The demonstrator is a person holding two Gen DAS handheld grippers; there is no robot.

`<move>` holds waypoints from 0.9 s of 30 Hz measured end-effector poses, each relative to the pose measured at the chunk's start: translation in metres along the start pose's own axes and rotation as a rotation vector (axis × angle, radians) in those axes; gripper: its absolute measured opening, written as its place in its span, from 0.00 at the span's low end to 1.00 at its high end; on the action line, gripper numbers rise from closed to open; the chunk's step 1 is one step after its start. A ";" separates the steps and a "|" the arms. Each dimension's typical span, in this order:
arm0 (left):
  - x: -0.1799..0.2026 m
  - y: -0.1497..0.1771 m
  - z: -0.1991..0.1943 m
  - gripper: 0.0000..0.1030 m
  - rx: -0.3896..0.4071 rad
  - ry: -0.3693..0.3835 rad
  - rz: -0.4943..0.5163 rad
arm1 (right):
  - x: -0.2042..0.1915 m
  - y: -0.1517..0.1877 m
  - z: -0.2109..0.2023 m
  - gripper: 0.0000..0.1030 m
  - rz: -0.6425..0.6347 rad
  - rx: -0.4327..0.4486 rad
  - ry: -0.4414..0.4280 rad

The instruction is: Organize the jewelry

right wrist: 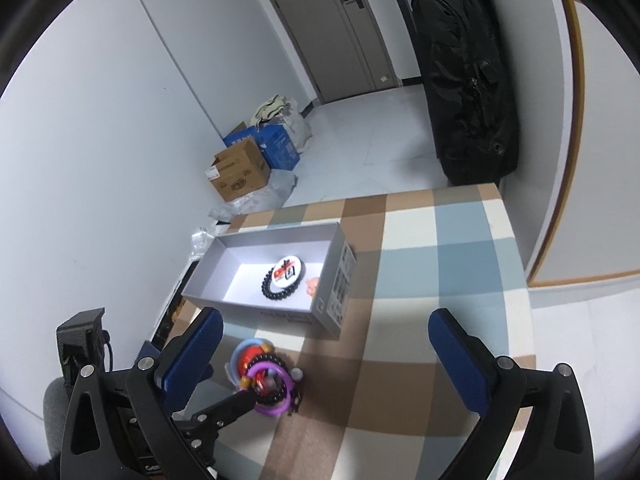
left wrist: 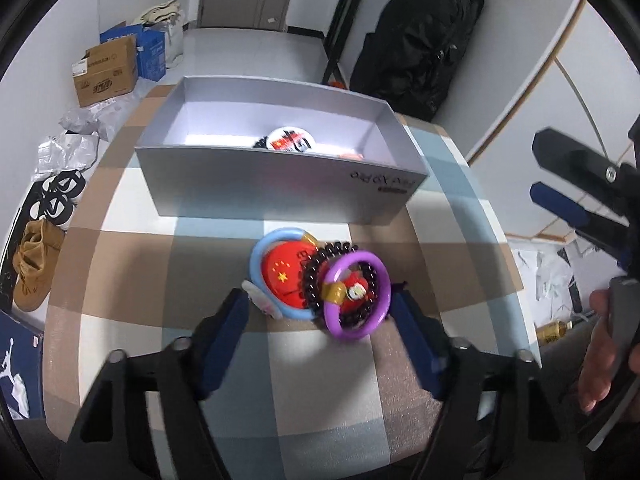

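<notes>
A pile of jewelry lies on the checked tablecloth: a purple ring bracelet (left wrist: 357,293), a blue ring bracelet (left wrist: 261,249), a dark bead bracelet (left wrist: 317,270) and a red round badge (left wrist: 285,276). My left gripper (left wrist: 322,314) is open, its fingers on either side of the pile, close above it. The pile also shows in the right wrist view (right wrist: 266,380). A grey open box (left wrist: 280,182) behind it holds a white badge (right wrist: 287,269) and a bead bracelet (right wrist: 273,290). My right gripper (right wrist: 326,344) is open and empty, raised to the right of the pile.
The table (right wrist: 436,280) ends to the left and far side. Cardboard boxes (right wrist: 240,170), shoes (left wrist: 34,264) and plastic wrap lie on the floor at left. A black bag (right wrist: 464,80) stands by the far wall.
</notes>
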State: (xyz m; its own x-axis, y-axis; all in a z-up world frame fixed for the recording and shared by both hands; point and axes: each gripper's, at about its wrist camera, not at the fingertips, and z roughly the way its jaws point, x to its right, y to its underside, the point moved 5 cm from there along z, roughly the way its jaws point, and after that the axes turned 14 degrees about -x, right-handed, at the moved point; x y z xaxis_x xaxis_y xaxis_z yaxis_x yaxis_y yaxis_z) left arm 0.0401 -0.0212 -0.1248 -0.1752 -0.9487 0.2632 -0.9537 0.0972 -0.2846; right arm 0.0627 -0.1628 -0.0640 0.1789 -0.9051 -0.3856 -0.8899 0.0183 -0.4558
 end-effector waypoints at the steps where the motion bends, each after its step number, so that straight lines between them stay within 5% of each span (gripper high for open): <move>1: 0.000 0.000 0.001 0.58 -0.003 -0.002 0.001 | 0.001 0.001 -0.001 1.00 0.007 0.001 -0.002; 17: -0.001 -0.001 0.003 0.16 0.013 -0.026 0.016 | 0.002 0.004 -0.003 1.00 0.001 0.002 0.004; 24: 0.011 0.004 0.005 0.15 0.012 -0.100 0.092 | 0.002 0.005 -0.002 1.00 -0.007 -0.003 0.009; 27: 0.011 0.004 0.005 0.07 0.011 -0.116 0.101 | 0.001 0.005 -0.004 1.00 -0.004 0.000 0.007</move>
State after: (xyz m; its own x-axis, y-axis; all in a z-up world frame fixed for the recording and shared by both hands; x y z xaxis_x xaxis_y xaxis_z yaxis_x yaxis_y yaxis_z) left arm 0.0358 -0.0325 -0.1279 -0.2402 -0.9627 0.1247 -0.9297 0.1913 -0.3147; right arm 0.0573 -0.1649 -0.0634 0.1795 -0.9082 -0.3780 -0.8892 0.0146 -0.4573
